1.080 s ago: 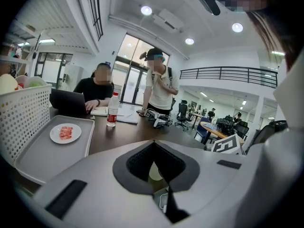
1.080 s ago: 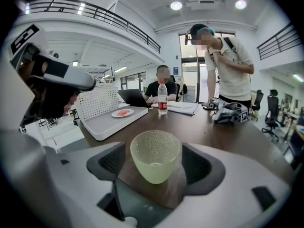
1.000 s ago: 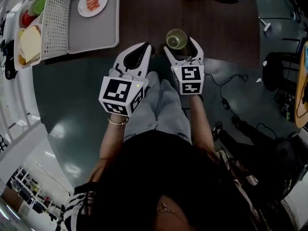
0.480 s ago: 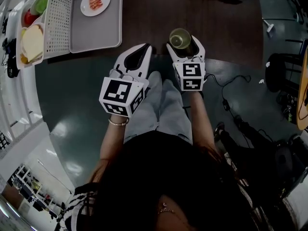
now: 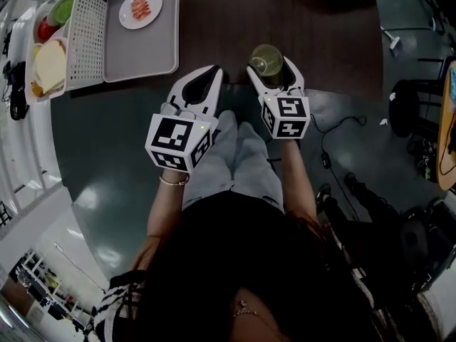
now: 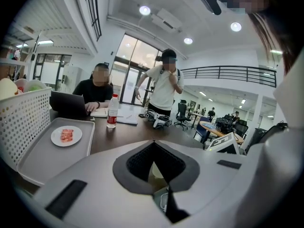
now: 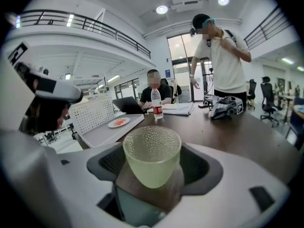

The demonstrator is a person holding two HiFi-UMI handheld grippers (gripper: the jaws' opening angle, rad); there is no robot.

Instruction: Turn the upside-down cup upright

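A pale green dimpled cup [image 5: 265, 59] stands mouth up at the near edge of the dark table [image 5: 214, 20]. My right gripper [image 5: 273, 67] is shut on it, one jaw on each side. In the right gripper view the cup [image 7: 152, 160] fills the space between the dark pads of the right gripper [image 7: 154, 170], and its open rim faces up. My left gripper [image 5: 212, 73] hovers beside it on the left, jaws shut and empty. In the left gripper view the tips of the left gripper [image 6: 153, 142] meet, and a bit of the cup shows through the hollow.
A grey tray [image 5: 139, 48] with a small plate of food [image 5: 140, 8] lies at the table's far left, beside a white perforated basket [image 5: 84, 38]. Across the table are a water bottle [image 7: 156, 106], a laptop [image 6: 69, 106], a seated person and a standing person.
The right gripper with the cup has shifted slightly right and rolled a little. The left gripper has stayed where it was.
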